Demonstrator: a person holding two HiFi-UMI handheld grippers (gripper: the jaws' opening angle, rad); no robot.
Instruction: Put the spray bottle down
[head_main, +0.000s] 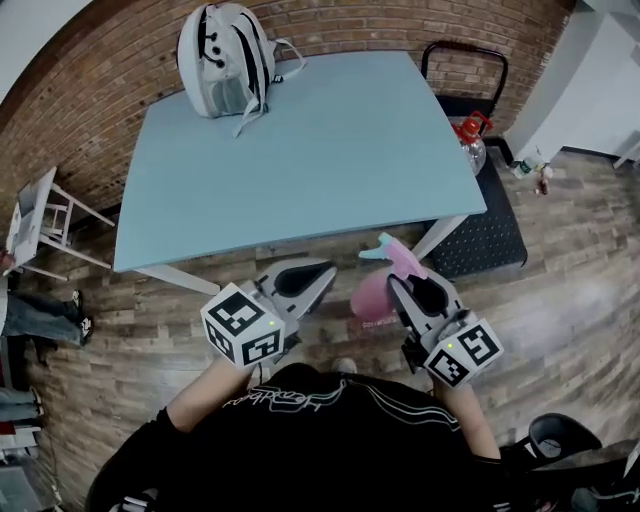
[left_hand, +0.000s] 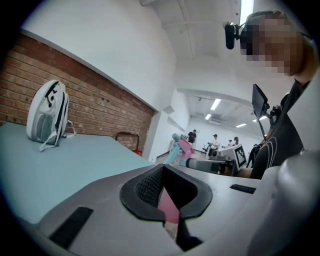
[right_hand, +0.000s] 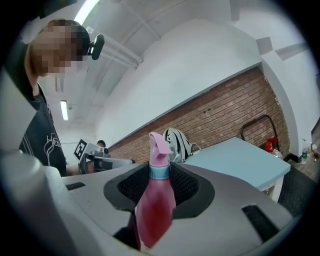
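A pink spray bottle (head_main: 376, 296) with a teal collar is upright between the jaws of my right gripper (head_main: 405, 282), which is shut on its body. In the right gripper view the spray bottle (right_hand: 155, 205) fills the gap of the right gripper (right_hand: 159, 192), nozzle on top. It hangs over the wood floor, just short of the near edge of the light blue table (head_main: 330, 150). My left gripper (head_main: 318, 272) is beside it on the left, shut and holding nothing. From the left gripper (left_hand: 167, 197) the spray bottle's head (left_hand: 181, 149) shows to the right.
A white and grey backpack (head_main: 225, 60) stands at the table's far left corner. Right of the table, a black cart carries a red-capped bottle (head_main: 470, 140) on a black mat (head_main: 490, 235). A white chair (head_main: 40, 225) stands to the left.
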